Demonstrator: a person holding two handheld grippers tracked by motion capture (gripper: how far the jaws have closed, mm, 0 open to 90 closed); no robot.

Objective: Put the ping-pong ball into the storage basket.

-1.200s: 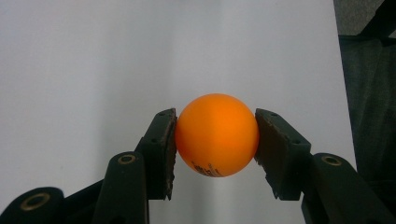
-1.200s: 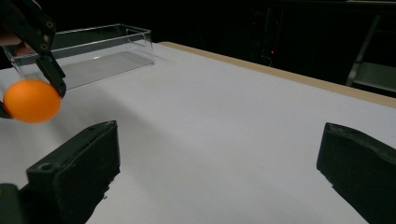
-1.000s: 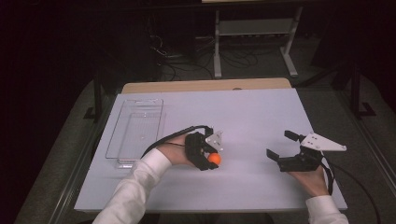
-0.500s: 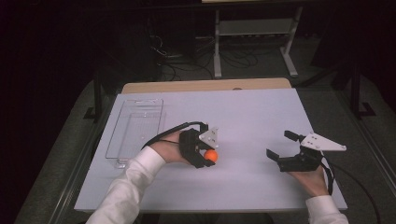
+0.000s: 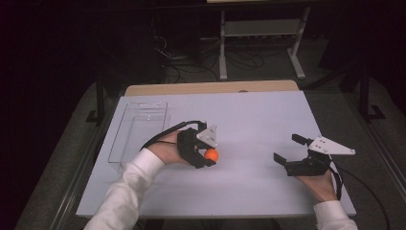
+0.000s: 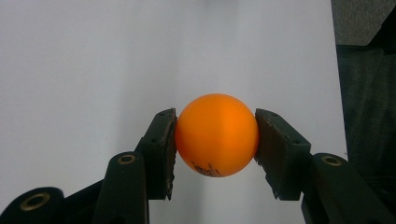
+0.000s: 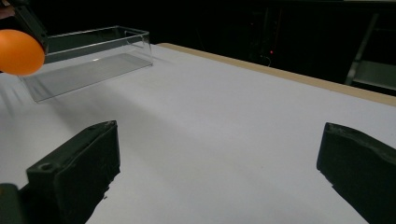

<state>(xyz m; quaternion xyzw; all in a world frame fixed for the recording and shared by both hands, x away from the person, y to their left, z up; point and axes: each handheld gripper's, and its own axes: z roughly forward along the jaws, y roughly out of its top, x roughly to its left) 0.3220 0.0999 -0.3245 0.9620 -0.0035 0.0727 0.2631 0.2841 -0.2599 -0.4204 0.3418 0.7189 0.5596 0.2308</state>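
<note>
Right of the tray [image 5: 139, 129], the left gripper [image 5: 207, 158] clamps the ball [image 5: 211, 155]; farther right, the right gripper [image 5: 292, 149] gapes empty.

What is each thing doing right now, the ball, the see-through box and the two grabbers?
orange ball: clamped between the left gripper's pads, printed mark low on its front.
left gripper: shut on the ball.
right gripper: open, nothing between its jaws, resting by the table's right side.
clear box: upright on the white table, open at the top, nothing in it that I can see.
</note>
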